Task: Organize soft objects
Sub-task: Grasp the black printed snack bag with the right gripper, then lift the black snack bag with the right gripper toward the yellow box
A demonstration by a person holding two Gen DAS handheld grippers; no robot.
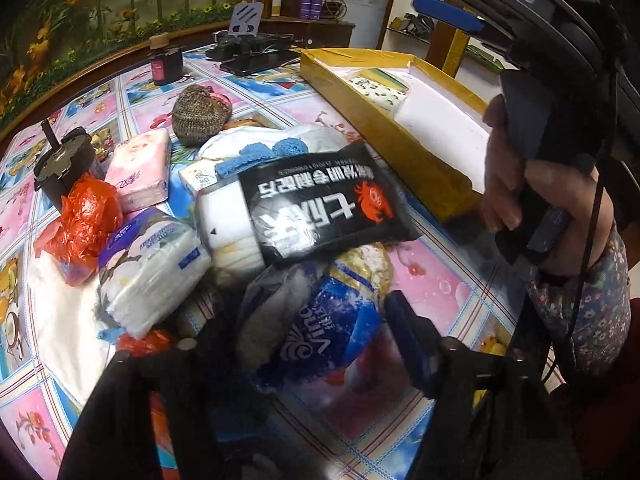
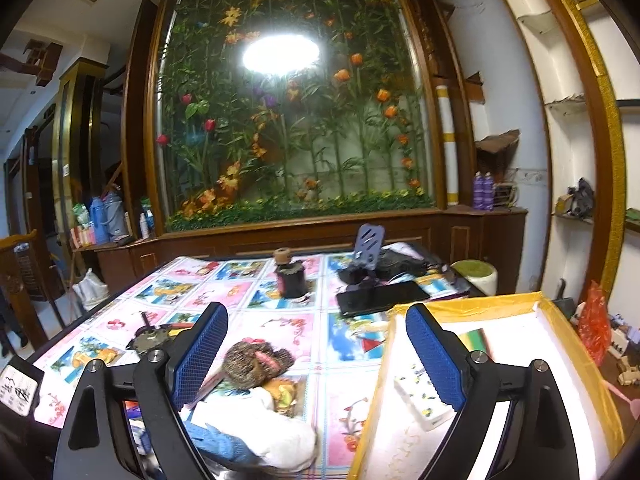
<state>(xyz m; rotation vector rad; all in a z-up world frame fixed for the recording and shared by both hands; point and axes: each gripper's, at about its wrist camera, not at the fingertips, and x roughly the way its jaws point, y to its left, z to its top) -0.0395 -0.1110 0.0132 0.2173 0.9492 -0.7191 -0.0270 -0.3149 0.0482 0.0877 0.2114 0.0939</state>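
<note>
Left wrist view looks down on a heap of soft goods on the patterned tablecloth (image 1: 448, 280), and the left gripper (image 1: 304, 340) sits low over a blue tissue pack (image 1: 332, 332) printed with what reads as "Vinda". Its fingers straddle that pack, with one blue pad (image 1: 408, 336) just beside the wrapper; the other finger is too dark and blurred to judge, so I can't say whether the pads press yet. It looks like the next item chosen, since it lies nearest and on top.

Leaning on it is a black packet (image 1: 324, 204) with large white Chinese characters and a red crab emblem, seen upside down. Behind sit a pink tissue pack (image 1: 142, 170), a white floral tissue pack (image 1: 152, 268), a crumpled red plastic bag (image 1: 86, 224) and a knitted brown pouch (image 1: 200, 114).

The yellow box (image 2: 472, 308) stands at the table's side as the likely destination, already holding a white lemon-print pack (image 2: 420, 400). The right gripper (image 2: 320, 356) hovers between heap and box, fingers wide apart and empty, probably waiting its turn. "DAS" shows on the right gripper's curved frame in the left view.
</note>
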